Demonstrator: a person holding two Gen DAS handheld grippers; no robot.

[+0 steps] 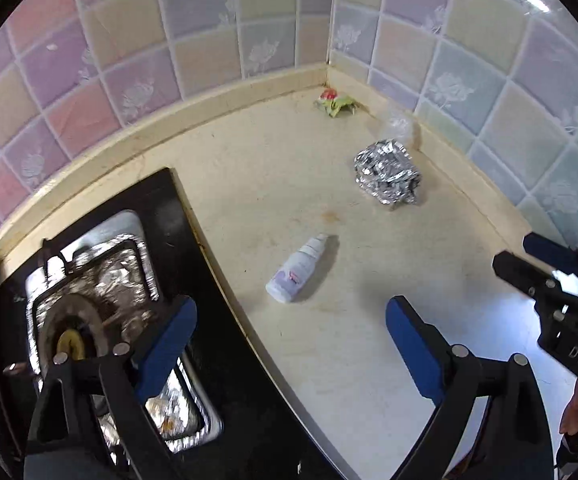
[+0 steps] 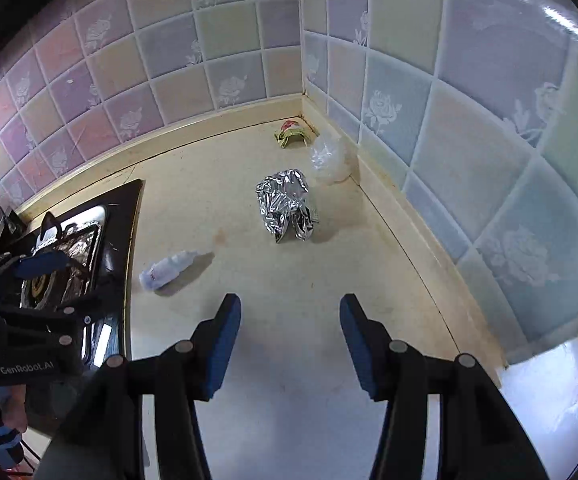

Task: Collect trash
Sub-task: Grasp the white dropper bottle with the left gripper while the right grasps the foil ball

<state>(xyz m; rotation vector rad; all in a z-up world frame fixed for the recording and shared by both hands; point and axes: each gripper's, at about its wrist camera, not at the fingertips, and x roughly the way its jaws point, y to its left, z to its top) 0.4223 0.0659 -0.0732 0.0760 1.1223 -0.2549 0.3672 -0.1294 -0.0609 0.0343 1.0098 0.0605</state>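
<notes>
Both grippers hang empty over the cream countertop (image 2: 289, 272), the left gripper (image 1: 289, 320) spread wide and marked "GenRobot.AI", the right gripper (image 2: 289, 328) parted less and marked "DAS". Just beyond them a small white spray bottle (image 1: 299, 268) lies on its side beside the foil-lined gas hob (image 1: 89, 280) at left. Farther off sit a crumpled foil wad (image 2: 287, 204), a clear plastic bag (image 2: 329, 158) and a green-red wrapper (image 2: 291, 134) in the far corner.

The cream countertop (image 2: 289, 272) lay bare ahead of both grippers. Beyond that stretch, a small white bottle (image 1: 299, 270) lay on its side near the stove (image 1: 193, 240), and crumpled foil (image 2: 287, 204) sat mid-counter. The tiled walls (image 2: 449, 140) closed the far corner (a wrapper (image 2: 291, 134) and clear plastic (image 2: 329, 160) crowded it).
</notes>
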